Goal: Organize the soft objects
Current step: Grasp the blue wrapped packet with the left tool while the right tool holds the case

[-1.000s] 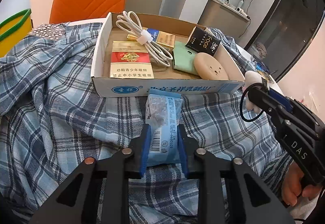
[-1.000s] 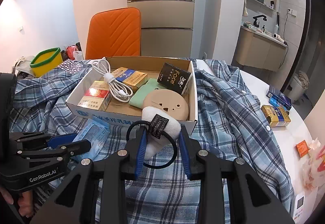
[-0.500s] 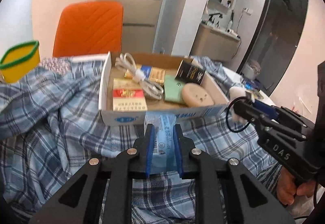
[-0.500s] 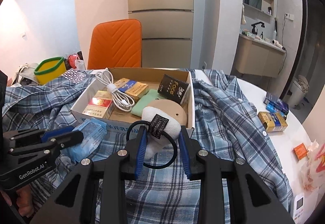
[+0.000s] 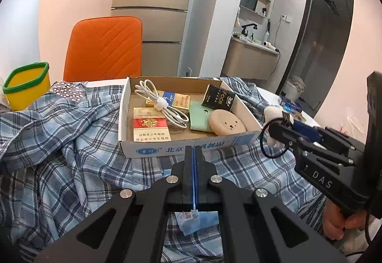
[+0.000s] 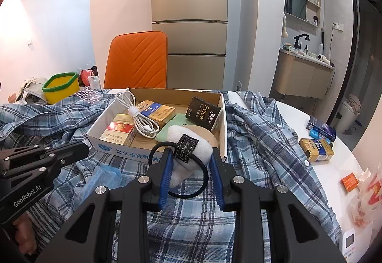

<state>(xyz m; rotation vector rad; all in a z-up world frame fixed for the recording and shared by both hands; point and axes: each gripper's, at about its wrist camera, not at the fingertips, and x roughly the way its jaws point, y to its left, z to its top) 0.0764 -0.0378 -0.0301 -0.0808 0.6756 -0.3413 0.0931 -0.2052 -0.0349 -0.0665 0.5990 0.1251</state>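
Observation:
My left gripper (image 5: 193, 150) is shut, its blue pads pressed together with nothing showing between the tips. The light blue tissue pack (image 5: 197, 223) lies on the plaid shirt (image 5: 71, 143) beneath its fingers; the right wrist view shows this tissue pack (image 6: 105, 174) just below the left gripper (image 6: 83, 149). My right gripper (image 6: 191, 167) is shut on a white plush hair tie (image 6: 191, 150) with a black elastic loop and black label, held just in front of the cardboard box (image 6: 124, 150). From the left wrist view, the right gripper (image 5: 274, 130) holds that hair tie (image 5: 272, 111) by the box's right front corner.
The open cardboard box (image 5: 152, 150) holds a white cable (image 5: 164, 107), cigarette packs, a green pouch, a black "Face" pack and a round beige pad. An orange chair (image 5: 105, 48) and a yellow tub (image 5: 26, 86) stand behind. Small boxes (image 6: 315, 146) lie on the white table at the right.
The left gripper rose and tipped upward while its jaws closed fully; the blue pack left the gap between the fingers and now lies below them. The right gripper stayed almost still with the hair tie.

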